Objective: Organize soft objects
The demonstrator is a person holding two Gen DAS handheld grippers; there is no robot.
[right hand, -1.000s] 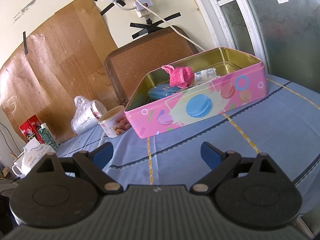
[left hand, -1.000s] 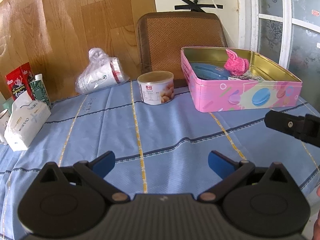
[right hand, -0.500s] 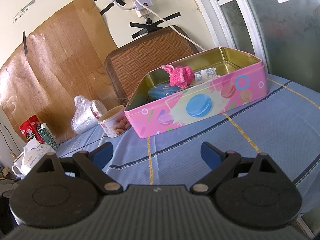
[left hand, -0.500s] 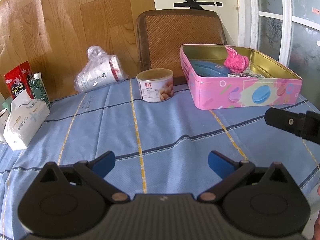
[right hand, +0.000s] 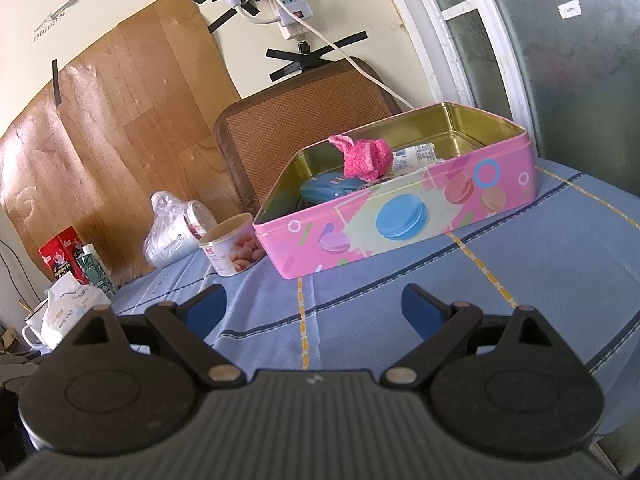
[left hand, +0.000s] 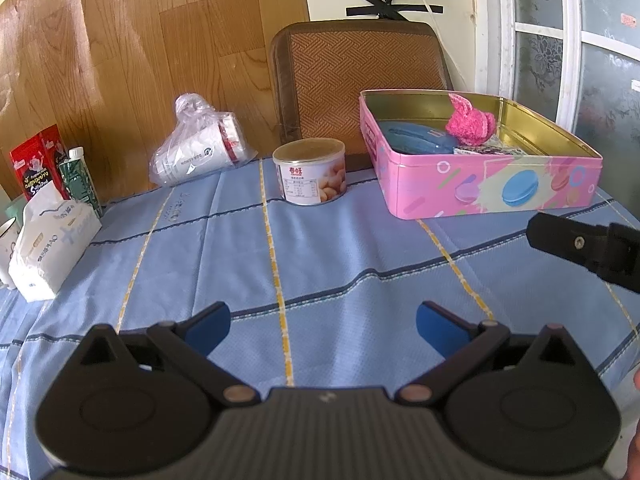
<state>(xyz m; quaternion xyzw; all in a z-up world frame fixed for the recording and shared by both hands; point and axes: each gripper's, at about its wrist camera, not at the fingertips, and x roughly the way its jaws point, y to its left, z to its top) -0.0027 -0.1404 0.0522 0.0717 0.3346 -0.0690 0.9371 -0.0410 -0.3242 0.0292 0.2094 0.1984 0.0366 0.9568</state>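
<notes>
At the far left of the desk [left hand: 320, 264], covered in a blue checked cloth, a white tissue pack [left hand: 48, 236] is lying in front of a red carton [left hand: 34, 164] and a green bottle [left hand: 78, 178]; further right a bag of paper cups [left hand: 198, 152] is resting on its side, then a round snack tub [left hand: 310, 176] is standing just beside the pink tin [left hand: 480, 192], which is sitting open in front of a woven chair back [left hand: 356, 80]. Inside the tin a fluffy pink sock [left hand: 470, 124] is lying on top of a blue case [left hand: 416, 140], with a small tube [right hand: 414, 156] next to it. The left gripper [left hand: 322, 324] is hovering low over the bare cloth with its blue fingers spread wide and nothing between them; the right gripper [right hand: 314, 306] is likewise gaping wide and empty, pointing toward the tin from nearby, and its black body is showing at the right edge of the left wrist view. Judging by this, the soft thing is already sitting in the tin and no other soft item is lying loose on the cloth, so the placing step is looking finished or a pause between items is in hand; the next move would call for finding another soft object or backing both grippers away. Compared with a second ago, the left wrist view is sitting slightly farther back from the tin and tub, while the right wrist view is looking unchanged.
</notes>
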